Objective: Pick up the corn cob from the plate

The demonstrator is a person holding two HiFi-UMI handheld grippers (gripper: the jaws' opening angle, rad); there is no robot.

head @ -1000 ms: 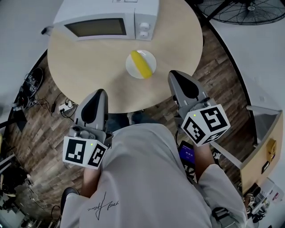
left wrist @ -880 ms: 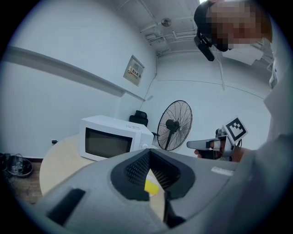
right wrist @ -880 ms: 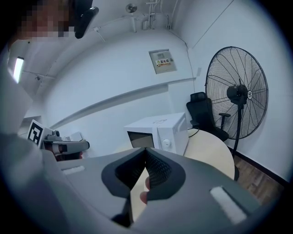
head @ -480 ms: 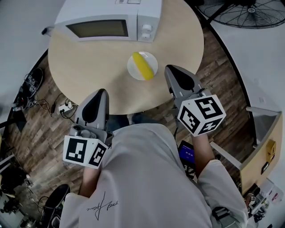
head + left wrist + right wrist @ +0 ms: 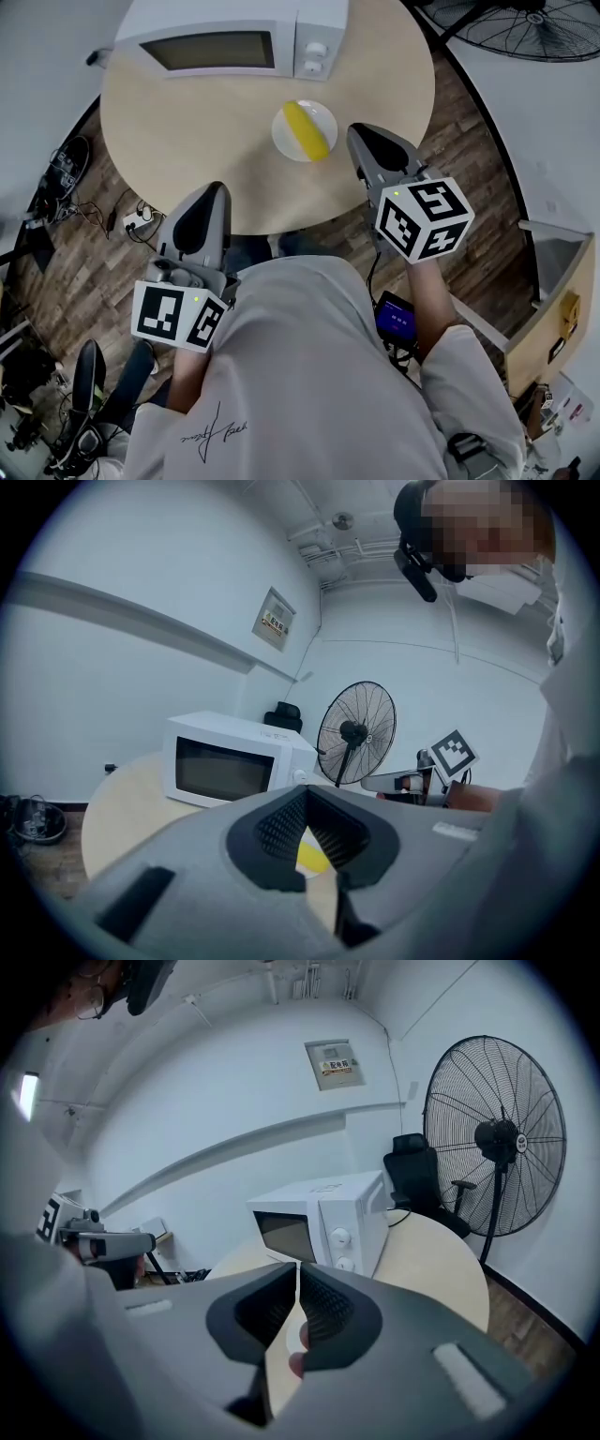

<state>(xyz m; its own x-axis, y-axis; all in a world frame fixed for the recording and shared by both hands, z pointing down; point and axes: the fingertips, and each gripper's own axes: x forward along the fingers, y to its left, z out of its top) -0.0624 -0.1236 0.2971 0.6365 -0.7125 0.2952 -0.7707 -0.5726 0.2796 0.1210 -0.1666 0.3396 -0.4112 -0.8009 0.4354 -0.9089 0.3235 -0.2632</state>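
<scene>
Round table (image 5: 169, 141) | corn cob (image 5: 307, 131) on plate (image 5: 284, 142) just left of our right gripper (image 5: 362, 139), axis slanting toward it | left gripper (image 5: 214, 195) farther | both closed, empty

The wall sign (image 5: 335, 1063) and shirt script (image 5: 214, 428) are illegible.

I read yellow corn cob (image 5: 307, 129) on white plate (image 5: 284, 145). Table (image 5: 178, 131) pale beige. Microwave (image 5: 319, 28) white, dark window. My left gripper (image 5: 214, 191) and right gripper (image 5: 361, 136): grey shells, black ribbed pads (image 5: 281, 829), cubes with black-and-white square markers. Floor (image 5: 469, 150) brown wood planks. Fan (image 5: 525, 23) black. Shirt (image 5: 300, 375) light grey, small dark script.
</scene>
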